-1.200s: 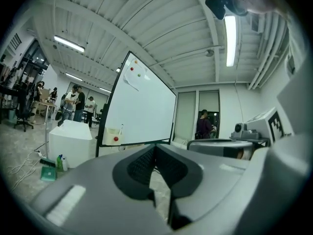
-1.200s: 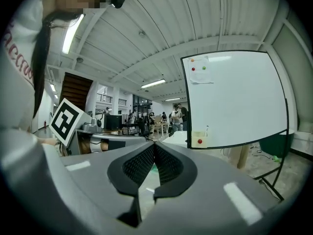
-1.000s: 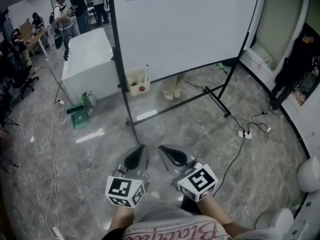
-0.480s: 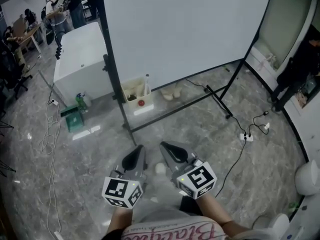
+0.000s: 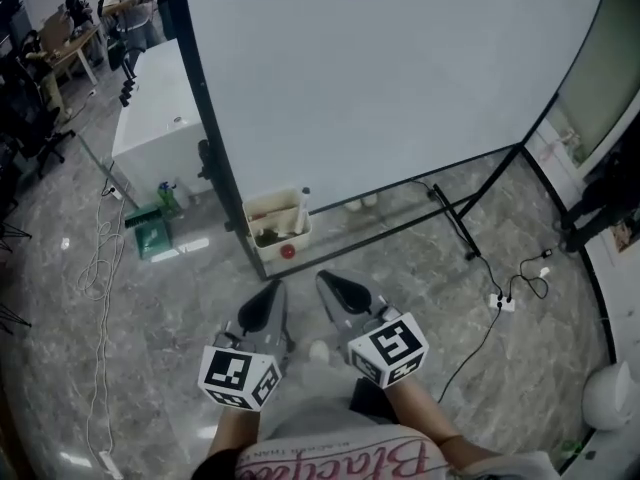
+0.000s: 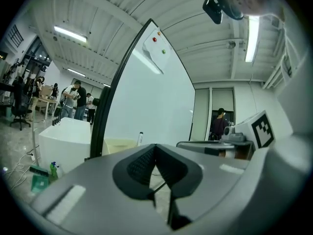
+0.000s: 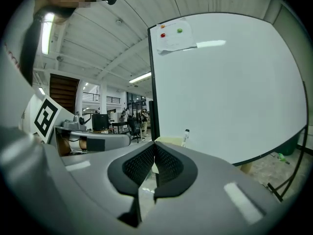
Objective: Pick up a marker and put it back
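The left gripper (image 6: 155, 147) has its ribbed black pads pressed together at the tip with nothing between them, and the right gripper (image 7: 154, 146) is the same: jaws closed, empty. Both are held low and side by side in front of the person's body, tips pointing ahead over the grey marble floor (image 5: 420, 288). Just beyond those tips stands the cream box (image 5: 278, 230) fixed at the lower left corner of the whiteboard (image 5: 400, 88), beside the stand's dark left post (image 5: 210, 158). The marker (image 5: 303, 206), white-bodied with a dark cap, stands upright at the box's right end, and nothing touches it. Off to the left, well apart, are a white cabinet (image 5: 150, 118) and a green container (image 5: 152, 236) on the floor; a power strip (image 5: 503, 303) lies to the right. Over the last second the whiteboard has grown to fill most of the head view and the box has slid from well ahead to near the gripper tips, while the grippers have kept the same closed, paired posture. That reads as the person walking up to the board, so the task is likely still in its approach: the pick-up has not begun. Next, one gripper probably needs to open, line up with the marker's upright body and close on it; the box's walls leave little room around it.
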### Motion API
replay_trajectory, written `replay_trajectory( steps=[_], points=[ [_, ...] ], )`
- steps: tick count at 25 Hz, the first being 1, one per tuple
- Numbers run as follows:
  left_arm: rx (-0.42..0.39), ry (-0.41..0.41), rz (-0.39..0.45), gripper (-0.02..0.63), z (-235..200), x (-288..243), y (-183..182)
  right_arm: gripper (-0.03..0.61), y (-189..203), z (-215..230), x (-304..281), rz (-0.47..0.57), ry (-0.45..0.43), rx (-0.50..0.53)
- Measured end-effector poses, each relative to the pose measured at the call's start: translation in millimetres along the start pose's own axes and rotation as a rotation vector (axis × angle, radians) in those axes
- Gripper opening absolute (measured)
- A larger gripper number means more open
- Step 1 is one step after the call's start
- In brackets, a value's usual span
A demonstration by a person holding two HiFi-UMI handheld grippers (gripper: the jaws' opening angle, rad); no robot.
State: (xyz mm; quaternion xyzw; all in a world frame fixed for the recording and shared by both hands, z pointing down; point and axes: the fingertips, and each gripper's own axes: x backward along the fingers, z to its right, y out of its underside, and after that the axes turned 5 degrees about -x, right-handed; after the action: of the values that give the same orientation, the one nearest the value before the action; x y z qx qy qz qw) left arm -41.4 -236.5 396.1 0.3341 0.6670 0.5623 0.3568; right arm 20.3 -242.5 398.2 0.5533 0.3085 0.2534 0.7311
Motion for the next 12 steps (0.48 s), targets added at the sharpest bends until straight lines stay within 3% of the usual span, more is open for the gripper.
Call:
replay_trajectory(
  steps=[3,7,12],
  points=[
    [-0.022,-0.021,0.017,0.0,-6,-15,-6,0.002,-4,11,-15,-0.002,-0.032,0.013],
    [-0.035,-0.052,0.031,0.0,-19,-33,-15,0.068,-7,28,-38,-0.017,-0.058,0.001],
    [-0.036,-0.078,0.023,0.0,-32,-49,-14,0.127,-3,56,-66,-0.036,-0.059,-0.102]
  ],
)
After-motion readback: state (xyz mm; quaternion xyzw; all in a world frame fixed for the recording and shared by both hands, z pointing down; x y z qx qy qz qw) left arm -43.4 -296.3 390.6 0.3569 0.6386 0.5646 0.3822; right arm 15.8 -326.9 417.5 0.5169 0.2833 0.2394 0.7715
